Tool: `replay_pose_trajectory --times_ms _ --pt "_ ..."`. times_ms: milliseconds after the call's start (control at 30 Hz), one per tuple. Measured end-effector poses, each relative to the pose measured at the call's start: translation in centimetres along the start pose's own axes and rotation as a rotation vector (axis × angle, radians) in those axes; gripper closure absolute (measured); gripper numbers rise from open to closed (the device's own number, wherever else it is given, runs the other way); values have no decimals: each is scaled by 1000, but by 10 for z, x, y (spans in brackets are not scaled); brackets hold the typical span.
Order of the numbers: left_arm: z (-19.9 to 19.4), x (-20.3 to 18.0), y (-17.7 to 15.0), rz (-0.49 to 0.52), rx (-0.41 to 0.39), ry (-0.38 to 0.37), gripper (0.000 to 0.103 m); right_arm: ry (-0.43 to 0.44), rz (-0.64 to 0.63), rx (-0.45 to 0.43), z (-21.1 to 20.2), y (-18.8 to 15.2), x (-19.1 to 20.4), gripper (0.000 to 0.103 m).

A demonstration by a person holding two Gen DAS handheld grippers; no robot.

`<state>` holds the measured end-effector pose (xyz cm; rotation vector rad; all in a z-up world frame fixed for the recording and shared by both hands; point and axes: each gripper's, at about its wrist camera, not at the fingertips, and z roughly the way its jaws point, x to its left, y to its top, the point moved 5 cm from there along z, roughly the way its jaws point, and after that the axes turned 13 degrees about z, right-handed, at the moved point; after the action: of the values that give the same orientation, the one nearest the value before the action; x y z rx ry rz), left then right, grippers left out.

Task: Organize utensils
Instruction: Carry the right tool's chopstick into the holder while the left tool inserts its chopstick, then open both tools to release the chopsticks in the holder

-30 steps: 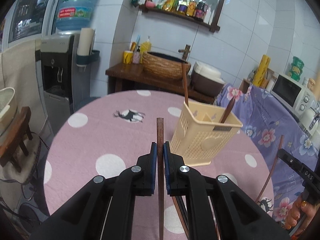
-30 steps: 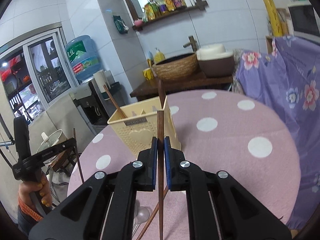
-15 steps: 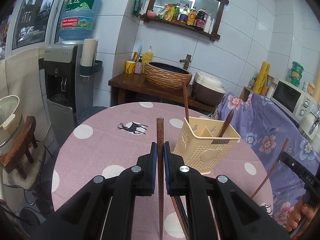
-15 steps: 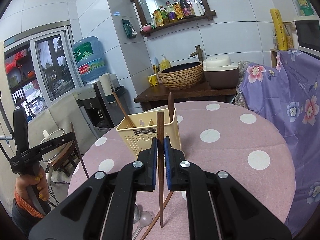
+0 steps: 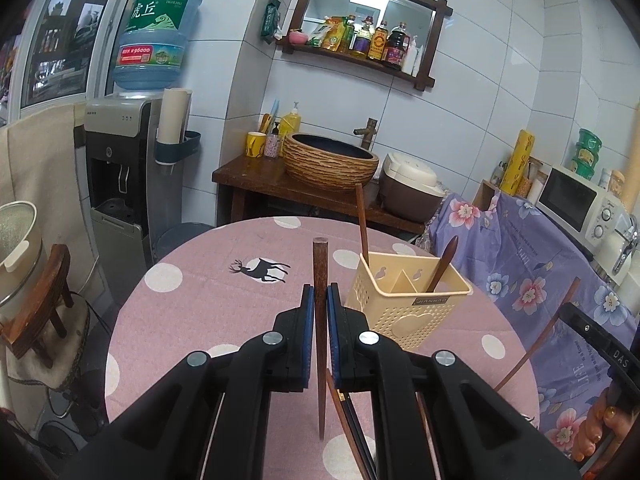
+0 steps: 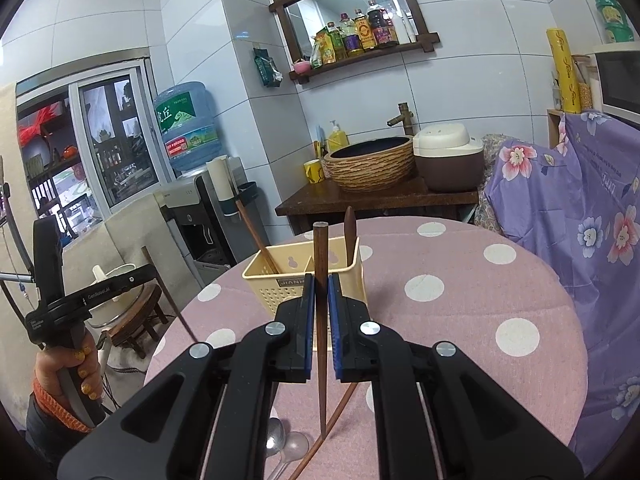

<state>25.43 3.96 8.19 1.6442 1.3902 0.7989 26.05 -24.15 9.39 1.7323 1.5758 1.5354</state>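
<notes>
My left gripper (image 5: 320, 310) and right gripper (image 6: 321, 308) are matte black plastic with blue pads lining the fingers (image 6: 307, 312) and round silver screws at the linkage joints. My left hand (image 6: 68, 372) shows yellow glittery nails and an orange cuff at the wrist.

The bench (image 5: 192, 304) has open room on its left side and on its far right (image 6: 480, 280). The yellow holder (image 5: 404, 304) stands in the middle, with a chopstick (image 5: 362, 220) and a spoon handle (image 5: 442, 264) rising from it as obstacles. Loose utensils (image 6: 280, 444) lie near the front edge.
</notes>
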Motion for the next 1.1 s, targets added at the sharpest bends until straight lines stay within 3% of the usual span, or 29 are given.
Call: replay_pose_trajectory --times_ms 367,667,833,967,1100 --pt "-7 1 38 26 -41 -5 95 6 -46 -1 9 33 16 95" --pt "-28 -10 131 56 -169 -16 95 24 -105 -74 10 123 63 95" --pt "-20 -30 168 55 -208 -35 95 13 -102 -137 23 163 84 95" --pt "8 -44 160 57 -178 -46 95 -22 -102 -132 50 157 80 95" --pt "40 -47 127 47 -118 -38 95 -63 -94 -99 79 128 61 95"
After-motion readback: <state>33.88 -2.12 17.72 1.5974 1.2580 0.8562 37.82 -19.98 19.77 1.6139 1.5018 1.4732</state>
